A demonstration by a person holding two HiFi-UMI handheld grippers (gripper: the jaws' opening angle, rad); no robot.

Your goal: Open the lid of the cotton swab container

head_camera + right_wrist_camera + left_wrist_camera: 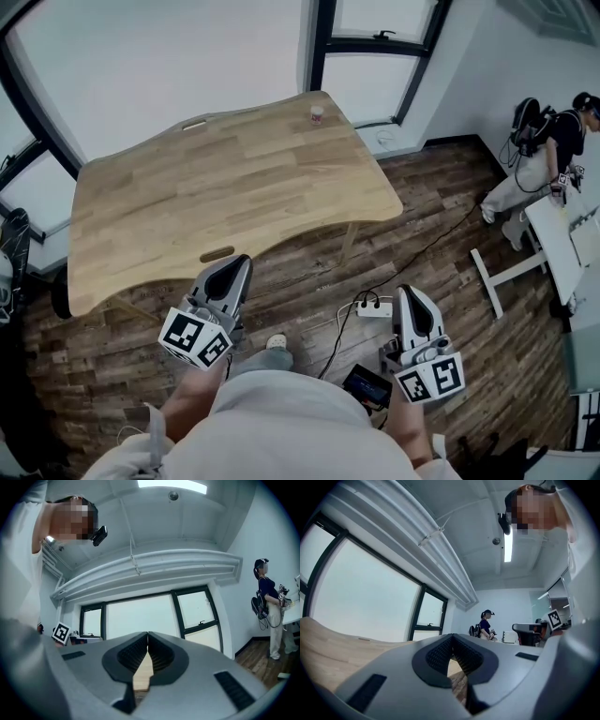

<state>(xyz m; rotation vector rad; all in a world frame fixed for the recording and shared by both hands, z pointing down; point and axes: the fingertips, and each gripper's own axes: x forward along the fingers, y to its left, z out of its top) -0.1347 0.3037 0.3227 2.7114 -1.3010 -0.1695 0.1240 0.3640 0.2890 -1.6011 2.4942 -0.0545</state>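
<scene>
Pale wood fills the middle of the head view: a table (225, 187) with a curved outline. The cotton swab container (317, 114) stands alone at the table's far edge, toward its right-hand corner. It is small, apparently upright with a pinkish top, and too small here to make out the lid's seam. The left gripper (241, 262) sits at the table's near edge and the right gripper (405, 292) is off the table's near right corner, above the dark plank floor (441, 253). Both point toward the table's far side, with the whole tabletop between them and the container. I judge the left one slightly nearer, though the container lies ahead and to its right.

In the left gripper view, the left gripper (452, 637) has its ribbed pads pressed together at the tips, with nothing between them. The table (328, 644) stretches away on the left. The container does not show.

In the right gripper view, the right gripper (148, 634) likewise has its jaws together and empty, with only a sliver of the table (143, 672) showing through the gap below the tips. Again there is no container in sight.
</scene>
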